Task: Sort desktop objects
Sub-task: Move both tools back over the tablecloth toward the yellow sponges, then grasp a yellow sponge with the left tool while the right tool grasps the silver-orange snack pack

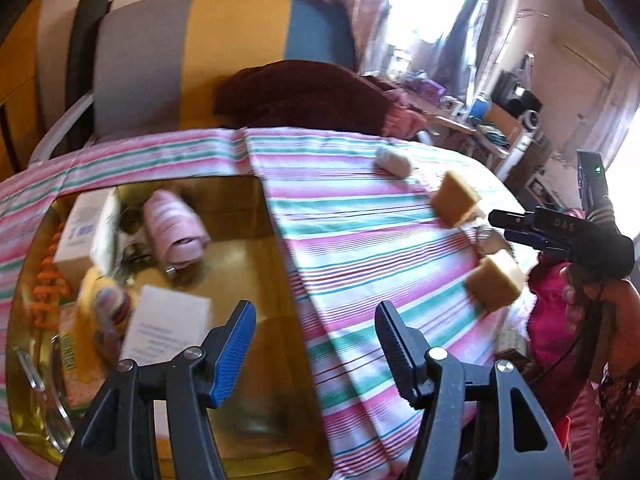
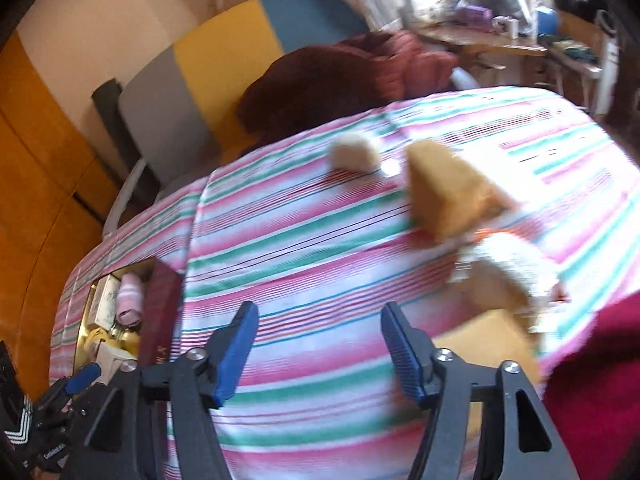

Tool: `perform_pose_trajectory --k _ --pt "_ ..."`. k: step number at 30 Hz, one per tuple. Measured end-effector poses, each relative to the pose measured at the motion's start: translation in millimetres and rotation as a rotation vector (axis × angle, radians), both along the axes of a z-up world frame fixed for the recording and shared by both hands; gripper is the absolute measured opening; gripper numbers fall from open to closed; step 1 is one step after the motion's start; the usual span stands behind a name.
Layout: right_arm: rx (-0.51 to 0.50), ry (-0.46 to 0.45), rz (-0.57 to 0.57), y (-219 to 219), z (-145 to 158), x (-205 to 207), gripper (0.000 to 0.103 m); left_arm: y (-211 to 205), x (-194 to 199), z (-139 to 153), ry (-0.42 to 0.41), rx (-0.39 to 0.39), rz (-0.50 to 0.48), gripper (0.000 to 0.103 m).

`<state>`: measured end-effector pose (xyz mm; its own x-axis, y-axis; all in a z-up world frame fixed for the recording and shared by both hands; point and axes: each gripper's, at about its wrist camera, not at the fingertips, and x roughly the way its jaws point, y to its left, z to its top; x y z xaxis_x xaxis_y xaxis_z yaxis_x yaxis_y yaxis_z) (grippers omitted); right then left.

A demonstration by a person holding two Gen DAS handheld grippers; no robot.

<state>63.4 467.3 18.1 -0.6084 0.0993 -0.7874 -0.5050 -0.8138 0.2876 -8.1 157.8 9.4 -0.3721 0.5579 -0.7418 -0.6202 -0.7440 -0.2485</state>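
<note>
1. Sorting is looking partly done, judging by the layout: your left gripper (image 1: 316, 344) is hanging over the near edge of the gold box (image 1: 248, 256), its fingers spread with nothing between them, which suits a hand that has nothing to carry just now.
2. You are holding the right gripper (image 2: 320, 344) over the striped cloth (image 2: 320, 240), fingers also spread and empty, aimed toward the loose items at the far right, a sensible stance for the next pick.
3. Collected things are lying together inside the box: a pink striped roll (image 1: 176, 232) that looks soft and cylindrical, a white carton (image 1: 80, 228) with flat stiff faces at the far left, and a white card (image 1: 168, 320) lying near the left fingers. Other small items there are too blurred to name.
4. Unsorted things are sitting out on the cloth at the right: two tan blocks (image 1: 456, 200) (image 1: 496, 280), squarish and porous-looking like sponge, so they are probably going to squash under a firm pinch, and a pale roll (image 1: 394, 162) farther back.
5. You are working on fabric that is lying in shallow folds with pink, green and white stripes; expect light pieces to shift on it when nudged.
6. Something small and pale is lying between the two blocks; I cannot tell what it is.
</note>
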Motion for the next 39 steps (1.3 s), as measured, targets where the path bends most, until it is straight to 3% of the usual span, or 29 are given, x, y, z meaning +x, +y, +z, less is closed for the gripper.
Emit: perform_pose_trajectory --k 8,10,16,22,28,31,34,39 --pt "-0.001 -0.088 -0.133 30.7 -10.7 41.4 0.081 30.1 16.3 -4.9 -0.016 -0.004 -0.088 0.063" --pt "-0.026 -0.120 -0.157 37.3 -17.5 38.3 0.088 34.5 19.9 -7.4 -0.021 -0.012 -0.105 0.063" --pt "-0.068 -0.277 -0.199 49.6 -44.8 18.6 0.094 31.3 26.6 -9.2 -0.026 -0.006 -0.108 0.063" --pt "-0.040 -0.253 -0.147 33.9 -41.2 -0.9 0.103 24.8 22.5 -14.1 -0.051 0.005 -0.083 0.063" --pt "-0.108 -0.170 0.001 3.5 -39.8 -25.1 0.102 22.5 23.1 -11.8 -0.046 0.013 -0.063 0.063" --pt "0.006 -0.156 0.022 -7.1 -27.1 -30.4 0.099 22.7 22.7 -11.8 -0.047 0.005 -0.060 0.063" --pt "0.109 -0.169 -0.117 12.2 -13.9 -22.1 0.100 22.5 23.4 -11.3 -0.043 0.003 -0.062 0.063" --pt "0.066 -0.294 -0.330 51.9 -33.8 -2.2 0.100 22.1 23.5 -11.0 -0.045 0.013 -0.064 0.063"
